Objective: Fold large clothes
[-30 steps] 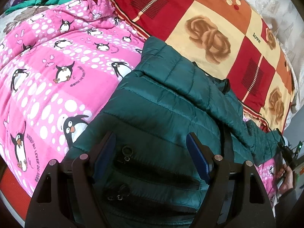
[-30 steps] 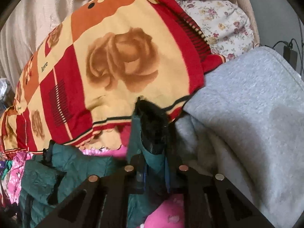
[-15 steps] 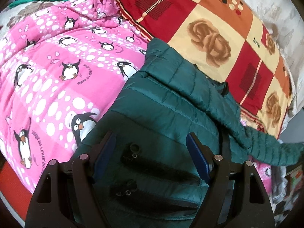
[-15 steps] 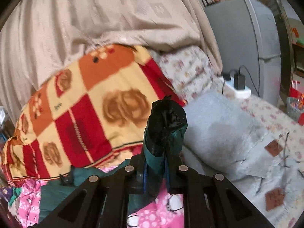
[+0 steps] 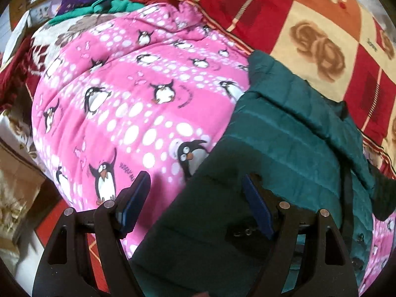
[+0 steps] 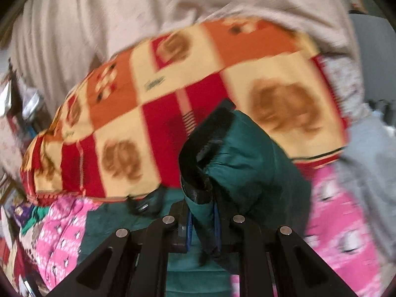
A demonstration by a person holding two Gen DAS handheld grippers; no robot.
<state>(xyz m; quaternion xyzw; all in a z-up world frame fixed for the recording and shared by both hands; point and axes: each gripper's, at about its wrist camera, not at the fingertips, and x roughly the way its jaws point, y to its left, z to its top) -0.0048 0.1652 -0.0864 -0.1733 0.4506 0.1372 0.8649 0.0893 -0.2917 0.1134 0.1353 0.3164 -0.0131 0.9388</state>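
A dark green quilted jacket (image 5: 284,143) lies spread on a pink penguin blanket (image 5: 128,104), its far edge against a red and cream rose blanket (image 5: 321,24). My left gripper (image 5: 195,198) is open, low over the jacket's near left edge, holding nothing. My right gripper (image 6: 203,225) is shut on the jacket's sleeve (image 6: 237,158), whose black-lined cuff (image 6: 205,146) stands up above the jaws. The rest of the jacket (image 6: 118,220) lies below it.
A grey garment (image 6: 366,163) lies at the right. A beige curtain (image 6: 123,19) hangs behind the rose blanket (image 6: 173,86). Purple and green clothes (image 5: 94,5) are piled at the bed's far left. A red floor (image 5: 61,212) shows below the bed edge.
My right gripper has swung left with the sleeve, lifting it over the jacket. My left gripper has shifted left, toward the jacket's edge and the pink blanket.
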